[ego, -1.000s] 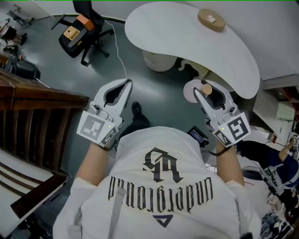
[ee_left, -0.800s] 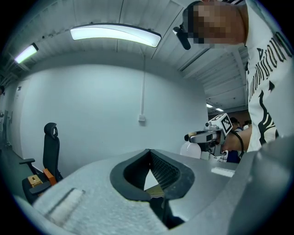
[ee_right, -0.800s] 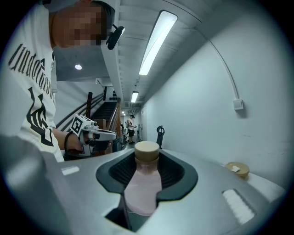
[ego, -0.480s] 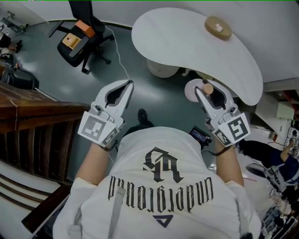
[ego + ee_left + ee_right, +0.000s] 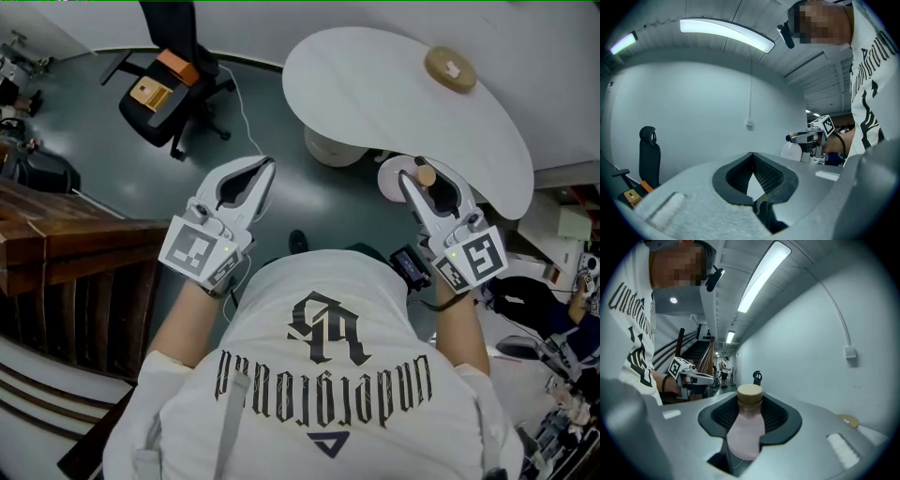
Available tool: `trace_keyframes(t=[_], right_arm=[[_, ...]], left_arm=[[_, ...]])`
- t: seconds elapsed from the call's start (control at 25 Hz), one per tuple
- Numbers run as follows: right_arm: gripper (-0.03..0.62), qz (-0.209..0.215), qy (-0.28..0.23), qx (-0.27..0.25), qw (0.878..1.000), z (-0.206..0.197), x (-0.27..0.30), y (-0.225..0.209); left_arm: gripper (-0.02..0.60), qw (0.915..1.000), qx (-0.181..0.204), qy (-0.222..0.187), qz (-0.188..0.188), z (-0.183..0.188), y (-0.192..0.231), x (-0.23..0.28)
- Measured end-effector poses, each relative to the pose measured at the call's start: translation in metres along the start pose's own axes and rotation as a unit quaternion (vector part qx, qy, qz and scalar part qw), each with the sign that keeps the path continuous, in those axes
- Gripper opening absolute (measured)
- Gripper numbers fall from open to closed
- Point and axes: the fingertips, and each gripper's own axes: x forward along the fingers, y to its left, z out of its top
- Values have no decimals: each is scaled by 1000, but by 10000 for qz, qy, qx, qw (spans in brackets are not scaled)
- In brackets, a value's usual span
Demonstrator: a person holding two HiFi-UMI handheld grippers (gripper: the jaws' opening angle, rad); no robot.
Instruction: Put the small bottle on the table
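Observation:
My right gripper point(image 5: 413, 178) is shut on the small bottle point(image 5: 391, 184), holding it by the neck. Its tan cap point(image 5: 425, 175) stands above the jaws and its pale body hangs below them. In the right gripper view the bottle point(image 5: 745, 430) fills the gap between the black pads of that gripper point(image 5: 749, 409). It hangs in the air near the edge of the white curved table point(image 5: 375, 84), not over it. My left gripper point(image 5: 263, 169) is shut and holds nothing, level with the right one and further left; its tips meet in the left gripper view point(image 5: 752, 157).
A round wooden disc point(image 5: 450, 68) lies on the table's far right part. The table's white pedestal point(image 5: 330, 148) stands below it on the grey floor. An office chair with an orange box point(image 5: 164, 80) is at the far left. A dark wooden staircase point(image 5: 56, 253) runs along the left.
Both grippers have drifted slightly right with the bottle still gripped. The table and disc sit lower and further right in the head view than before, and the staircase has slid left.

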Motion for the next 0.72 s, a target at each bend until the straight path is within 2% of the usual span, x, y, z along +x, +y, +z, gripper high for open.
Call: trace_keyframes(t=[0.44,0.72], right_arm=[[135,96,47,18,9999,-6,18,-3],[135,440,128,124,9989,-19,65,-40]], left_arm=[[6,10000,83,45,-29,1,9,8],[6,9993,-51,176,319,-9,47,35]])
